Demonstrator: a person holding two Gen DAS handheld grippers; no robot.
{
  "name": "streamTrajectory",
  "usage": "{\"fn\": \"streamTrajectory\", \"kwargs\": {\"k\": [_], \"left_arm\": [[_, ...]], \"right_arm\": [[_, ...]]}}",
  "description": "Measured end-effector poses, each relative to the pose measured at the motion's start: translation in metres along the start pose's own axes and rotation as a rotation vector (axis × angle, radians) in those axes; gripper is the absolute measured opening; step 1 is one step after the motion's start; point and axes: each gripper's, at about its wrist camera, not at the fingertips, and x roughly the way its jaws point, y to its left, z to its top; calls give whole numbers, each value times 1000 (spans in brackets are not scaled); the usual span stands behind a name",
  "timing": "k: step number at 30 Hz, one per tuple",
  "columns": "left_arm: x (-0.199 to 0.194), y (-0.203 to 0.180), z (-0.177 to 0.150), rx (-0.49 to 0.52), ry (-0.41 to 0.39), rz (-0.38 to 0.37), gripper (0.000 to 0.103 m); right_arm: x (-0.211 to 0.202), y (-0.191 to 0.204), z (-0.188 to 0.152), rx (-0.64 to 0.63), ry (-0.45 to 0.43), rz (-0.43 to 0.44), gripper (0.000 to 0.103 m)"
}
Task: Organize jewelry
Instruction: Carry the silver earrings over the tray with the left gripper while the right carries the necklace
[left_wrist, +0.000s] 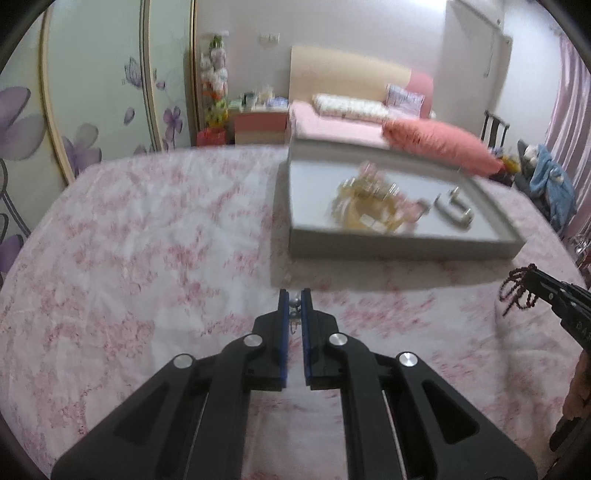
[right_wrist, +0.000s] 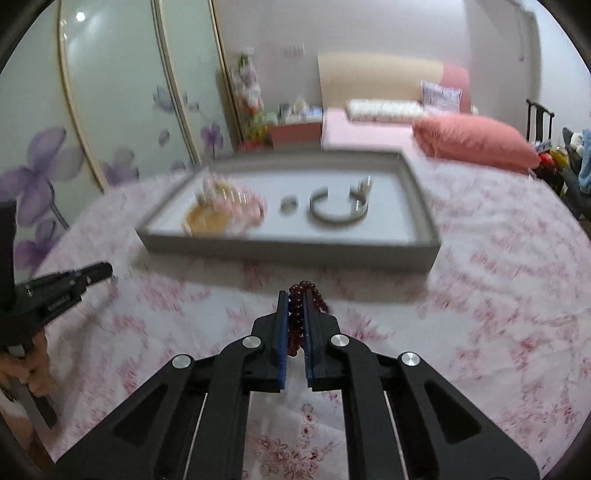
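Ahead of both tongs, across the pink floral bedspread (right_wrist: 480, 295): shallow grey jewelry tray (right_wrist: 424, 206) | right tongs (right_wrist: 294, 295) clamped on dark red bead bracelet (right_wrist: 295, 314), nearer tray | left tongs (left_wrist: 294, 295) pinched on small silvery trinket (left_wrist: 294, 302).

Legible text, your two views: almost none. From your left wrist view, the right hand-held gripper (left_wrist: 532, 271) at the frame's right edge carries pale raised letters along its black body, cut off by the frame; only something like "DA" shows, too partial to read as a word. From your right wrist view, the left hand-held gripper (right_wrist: 107, 271) bears one short line of small pale print on its side, too blurred to read. No other labels, numbers or signs can be read.
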Motion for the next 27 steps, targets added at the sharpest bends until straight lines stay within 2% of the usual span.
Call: {"fn": "streamTrajectory", "kwargs": {"k": [7, 10, 17, 27], "left_arm": [[-51, -15, 19, 13, -192, -24, 7], [-66, -21, 26, 11, -243, -43, 7], [-88, -39, 33, 24, -334, -37, 7], [-84, -66, 30, 80, -387, 3, 7]], "right_arm": [[-38, 13, 20, -24, -201, 36, 8], [-48, 20, 22, -36, -267, 33, 8], [-65, 26, 25, -18, -399, 23, 8], [-70, 29, 24, -30, -507, -86, 8]]}}
